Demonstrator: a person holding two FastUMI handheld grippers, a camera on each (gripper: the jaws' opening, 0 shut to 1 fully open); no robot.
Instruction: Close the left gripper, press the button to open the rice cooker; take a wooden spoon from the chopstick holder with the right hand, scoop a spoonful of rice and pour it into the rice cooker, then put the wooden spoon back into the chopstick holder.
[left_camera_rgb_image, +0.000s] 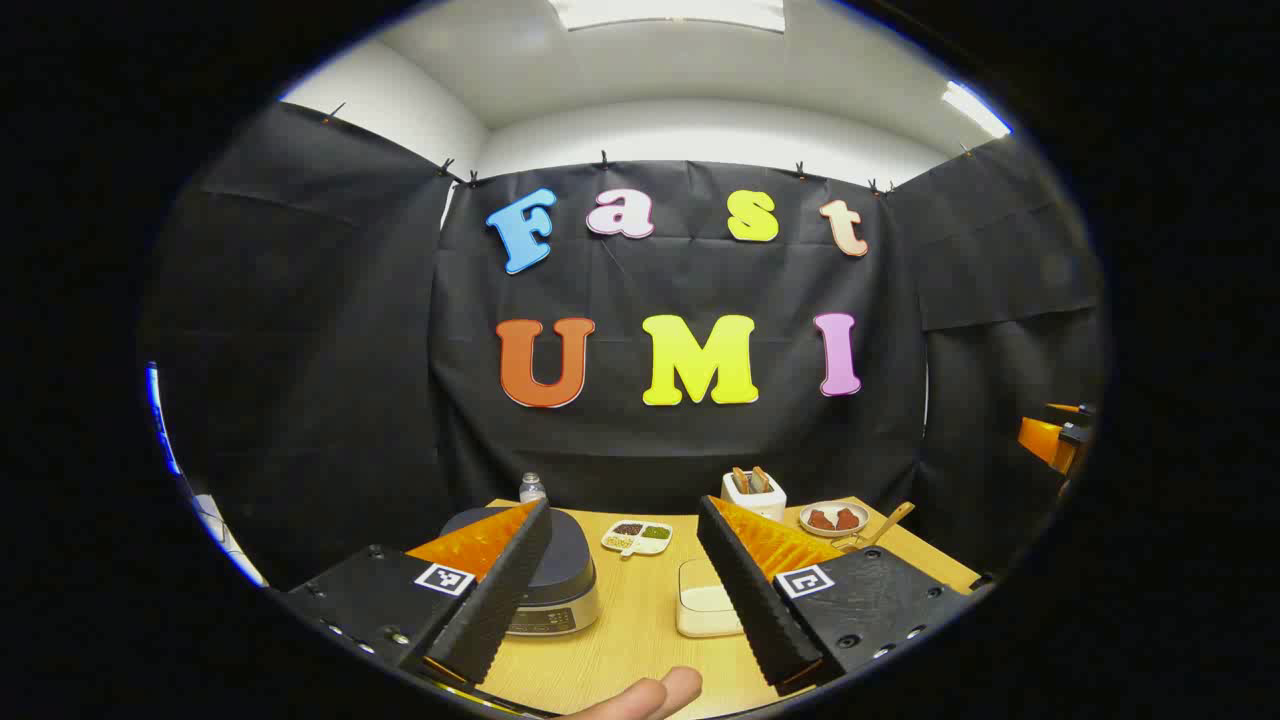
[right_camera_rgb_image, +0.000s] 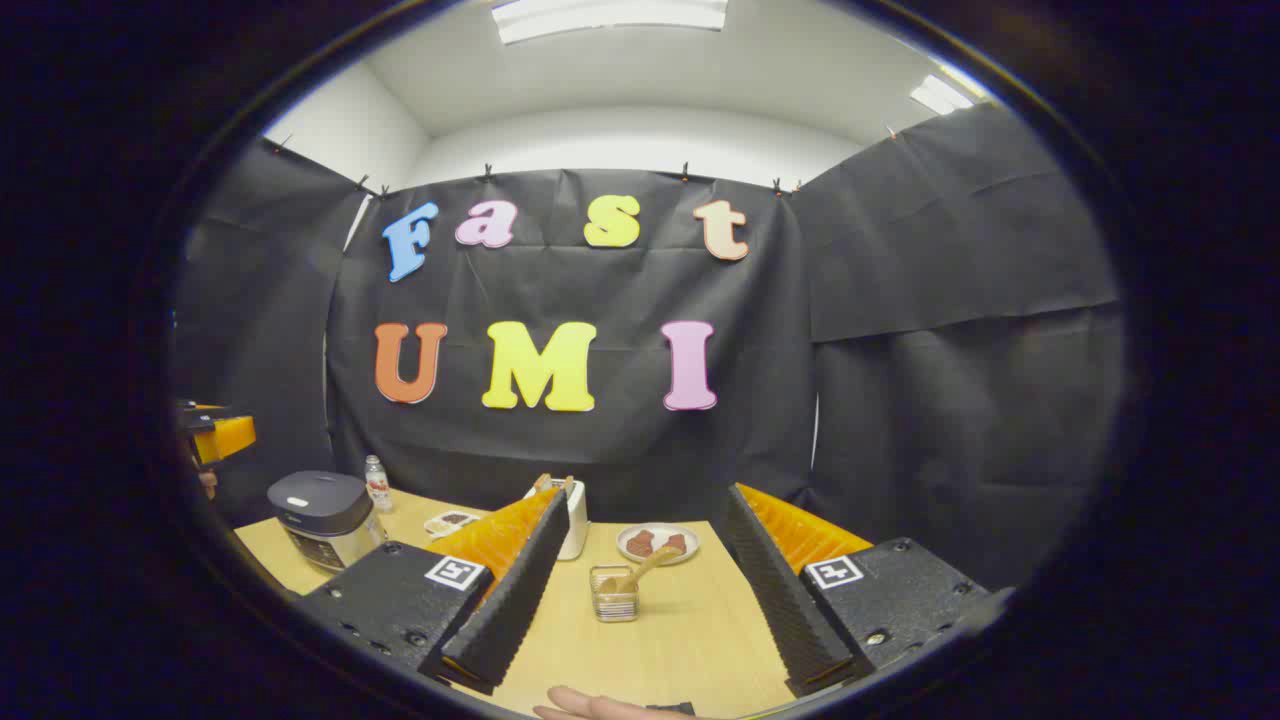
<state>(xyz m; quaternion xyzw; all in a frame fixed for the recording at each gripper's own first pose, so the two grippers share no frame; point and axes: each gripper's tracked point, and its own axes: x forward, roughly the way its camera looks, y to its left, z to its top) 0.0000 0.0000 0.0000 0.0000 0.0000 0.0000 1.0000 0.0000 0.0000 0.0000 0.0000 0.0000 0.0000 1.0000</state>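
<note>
Rice cooker, rounded with a smooth closed lid, on wood-grain table.

right claw open above table, wooden spoon in holder

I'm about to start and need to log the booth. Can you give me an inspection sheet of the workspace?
Surface: wooden table, bare in the middle.
Job's things: rice cooker, lid shut; wooden spoon standing in the mesh holder; white rice box.
Clutter: plate of brown pieces, divided dish, small bottle, white holder.
Grippers: left gripper open above the table; right gripper open, facing the spoon.
Cables: nothing seen.
Surroundings: black cloth wall, ceiling lights.
</note>
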